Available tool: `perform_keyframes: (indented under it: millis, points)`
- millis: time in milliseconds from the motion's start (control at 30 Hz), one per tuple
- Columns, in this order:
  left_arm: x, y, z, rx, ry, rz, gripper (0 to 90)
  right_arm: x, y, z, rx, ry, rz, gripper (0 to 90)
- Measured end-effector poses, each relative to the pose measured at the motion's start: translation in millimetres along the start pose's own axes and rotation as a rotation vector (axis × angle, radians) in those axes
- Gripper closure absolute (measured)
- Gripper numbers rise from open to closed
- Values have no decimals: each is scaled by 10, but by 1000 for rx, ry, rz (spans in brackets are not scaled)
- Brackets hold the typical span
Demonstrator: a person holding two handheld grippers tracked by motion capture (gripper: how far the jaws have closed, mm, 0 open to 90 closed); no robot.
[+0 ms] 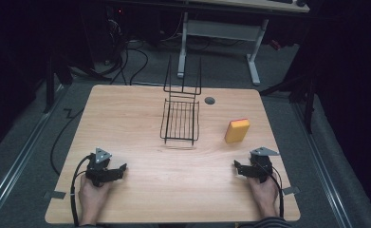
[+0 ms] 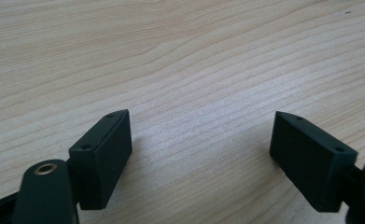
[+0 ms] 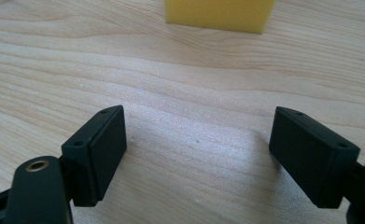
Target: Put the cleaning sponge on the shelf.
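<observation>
A yellow sponge [image 1: 236,130] with an orange top stands on the wooden table [image 1: 140,118] at the right, and its lower yellow face [image 3: 220,14] is ahead of my right gripper. A black wire rack [image 1: 180,121] sits at the table's middle back. My left gripper [image 1: 124,167] rests near the front left, open, with bare wood between its jaws [image 2: 201,115]. Near the front right, my right gripper [image 1: 235,165] also rests open with nothing between its jaws [image 3: 199,111]; the sponge lies beyond its tips, apart from them.
A small dark round hole [image 1: 209,100] is set in the table behind the rack. Beyond the far edge stand a desk frame [image 1: 221,33] and cables on the floor. Bare wood stretches between the two grippers.
</observation>
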State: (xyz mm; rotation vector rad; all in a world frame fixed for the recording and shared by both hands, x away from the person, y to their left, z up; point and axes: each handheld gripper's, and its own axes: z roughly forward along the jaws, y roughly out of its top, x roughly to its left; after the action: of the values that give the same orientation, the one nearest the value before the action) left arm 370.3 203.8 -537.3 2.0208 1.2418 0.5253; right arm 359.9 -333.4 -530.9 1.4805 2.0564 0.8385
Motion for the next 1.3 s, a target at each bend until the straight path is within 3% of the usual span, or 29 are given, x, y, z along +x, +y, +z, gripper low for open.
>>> perform_keyframes:
  millis: [233, 700, 833, 1300]
  points:
    - [1, 0, -1, 1, 0, 2, 215, 20, -5, -3, 8, -8, 16, 158]
    - [-1, 1, 0, 1, 1, 1, 215, 18, -4, -35, 26, -9, 16, 169]
    - [-1, 1, 0, 1, 1, 1, 215, 11, -6, -70, 30, 8, 33, 171]
    - [-1, 1, 0, 0, 1, 1, 215, 7, 28, -294, -60, 64, 72, 190]
